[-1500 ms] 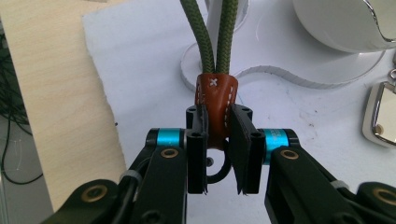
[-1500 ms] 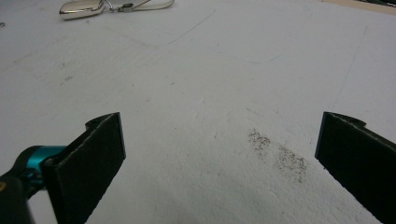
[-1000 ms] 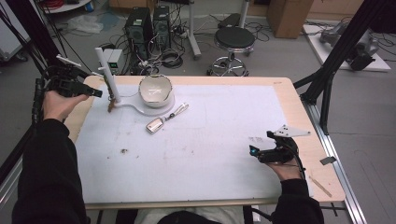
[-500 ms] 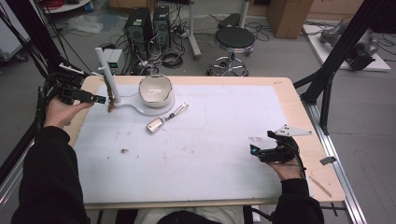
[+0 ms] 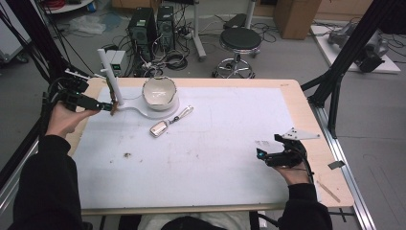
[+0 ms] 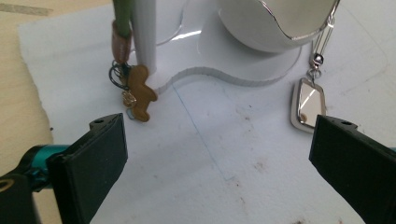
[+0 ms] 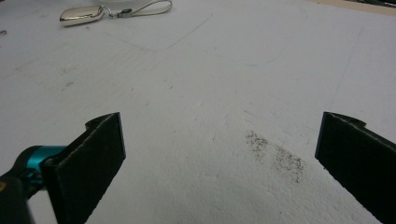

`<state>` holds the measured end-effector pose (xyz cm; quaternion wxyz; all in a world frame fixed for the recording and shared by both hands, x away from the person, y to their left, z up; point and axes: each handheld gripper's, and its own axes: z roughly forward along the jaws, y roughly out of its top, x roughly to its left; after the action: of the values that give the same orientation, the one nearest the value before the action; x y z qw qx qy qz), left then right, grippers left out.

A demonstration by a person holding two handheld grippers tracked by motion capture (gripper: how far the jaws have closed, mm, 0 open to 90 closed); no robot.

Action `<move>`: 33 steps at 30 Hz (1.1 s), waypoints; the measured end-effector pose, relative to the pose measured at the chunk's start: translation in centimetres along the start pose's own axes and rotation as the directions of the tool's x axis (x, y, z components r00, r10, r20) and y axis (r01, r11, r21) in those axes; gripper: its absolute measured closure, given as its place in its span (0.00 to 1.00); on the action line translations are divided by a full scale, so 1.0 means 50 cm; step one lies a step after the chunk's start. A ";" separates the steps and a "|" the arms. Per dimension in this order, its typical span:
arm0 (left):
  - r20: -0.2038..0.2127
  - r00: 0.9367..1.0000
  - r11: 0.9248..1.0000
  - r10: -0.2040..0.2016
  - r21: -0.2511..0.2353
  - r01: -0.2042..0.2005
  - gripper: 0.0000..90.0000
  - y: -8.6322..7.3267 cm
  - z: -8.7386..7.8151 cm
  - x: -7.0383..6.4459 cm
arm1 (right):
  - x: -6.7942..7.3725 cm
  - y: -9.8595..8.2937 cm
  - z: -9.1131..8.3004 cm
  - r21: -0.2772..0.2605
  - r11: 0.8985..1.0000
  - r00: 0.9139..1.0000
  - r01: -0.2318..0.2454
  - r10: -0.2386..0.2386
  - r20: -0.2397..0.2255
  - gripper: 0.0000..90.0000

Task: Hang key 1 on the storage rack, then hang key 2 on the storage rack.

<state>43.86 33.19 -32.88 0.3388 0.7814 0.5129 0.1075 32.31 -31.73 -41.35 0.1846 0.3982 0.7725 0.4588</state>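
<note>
A white stand carries a thin upright post and a white bowl with a metallic rim. From the post hangs a green and brown strap with a brown gingerbread-man charm that touches the mat. A silver mirror tag on a loop strap lies in front of the bowl. My left gripper is open just left of the post; its own view has the charm ahead of my left gripper. Far right, my right gripper hovers open and empty over the mat, the silver mirror tag far ahead of it.
A white mat covers most of the wooden table. A small dark speck lies on it at the left and a grey smudge near the right gripper. A stool and computer cases stand on the floor beyond the table.
My left gripper has shifted slightly right and nearer, toward the post and its hanging charm. The right gripper has stayed put.
</note>
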 end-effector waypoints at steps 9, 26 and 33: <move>0.076 0.993 0.995 0.094 0.013 -0.095 0.05 -0.006 0.033 -0.062 | 0.000 0.000 0.000 0.001 1.000 1.000 -0.001 0.001 -0.001 0.01; 0.131 0.968 0.976 0.216 0.002 -0.218 0.05 0.037 0.075 -0.175 | 0.001 0.000 0.003 0.004 1.000 1.000 0.005 -0.005 0.001 0.01; 0.148 0.959 0.969 0.243 0.016 -0.248 0.05 0.053 0.100 -0.206 | 0.000 0.000 0.000 -0.002 1.000 1.000 0.002 -0.002 0.000 0.01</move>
<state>43.73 21.43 -33.05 0.3459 0.8503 0.3879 0.0826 32.31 -31.75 -41.33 0.1851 0.3974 0.7725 0.4594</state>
